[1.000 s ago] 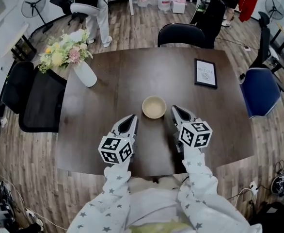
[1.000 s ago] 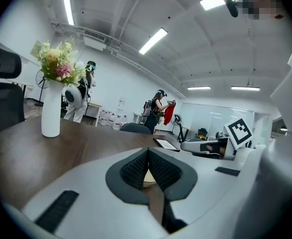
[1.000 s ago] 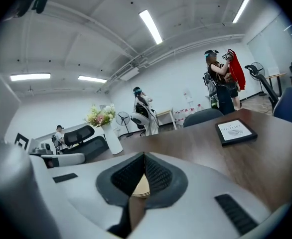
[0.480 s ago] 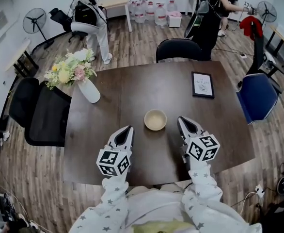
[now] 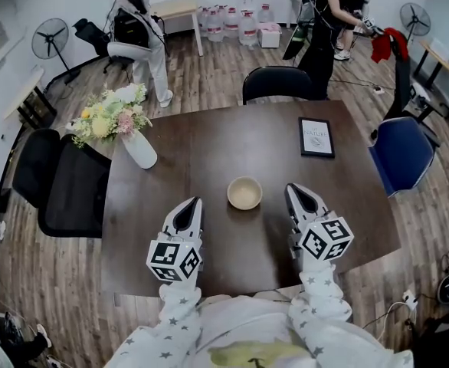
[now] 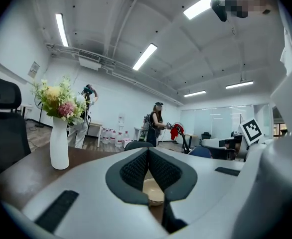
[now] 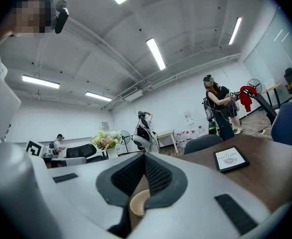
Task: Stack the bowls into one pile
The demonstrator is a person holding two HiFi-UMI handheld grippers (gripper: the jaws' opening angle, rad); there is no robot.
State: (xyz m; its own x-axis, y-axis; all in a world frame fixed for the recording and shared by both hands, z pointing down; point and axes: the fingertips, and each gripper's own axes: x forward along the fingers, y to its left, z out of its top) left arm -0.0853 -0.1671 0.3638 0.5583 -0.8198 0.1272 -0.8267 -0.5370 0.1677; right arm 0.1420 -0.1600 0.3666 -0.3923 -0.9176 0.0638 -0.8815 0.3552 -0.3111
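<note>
Left hand-held gripper (image 5: 191,203): jaws together, pads meeting along their whole length, nothing clamped between them. In the left gripper view the closed tips (image 6: 148,151) point level across the desk (image 5: 209,136)

Right hand-held gripper (image 5: 298,191): jaws together, pads in contact, nothing held. In the right gripper view its tips (image 7: 145,156) also point level

Both hand-held grippers sit side by side over the near part of the desk, each on a star-patterned sleeve (image 5: 180,313)

Task item: the cream bowls (image 5: 244,193) stand on the desk between the two hand-held grippers, right of the left tips and left of the right tips, touching neither. Each gripper view shows them below and beyond the closed tips (image 6: 153,192) (image 7: 138,203). Layered rims in the left gripper view indicate nested bowls in one pile

Further out:
- Framed card (image 5: 316,137): flat on the desk, ahead and to the right of the right hand-held gripper, well apart from the bowls
- White vase (image 5: 139,149) with mixed flowers: upright at the far left corner of the desk, ahead and to the left of the left hand-held gripper
- Black chair (image 5: 276,83): at the far edge of the desk, beyond the bowls
- Blue chair (image 5: 402,159): off the desk's right side
- Black office chair (image 5: 63,182): off the desk's left side
- Persons stand on the wooden floor beyond the desk
</note>
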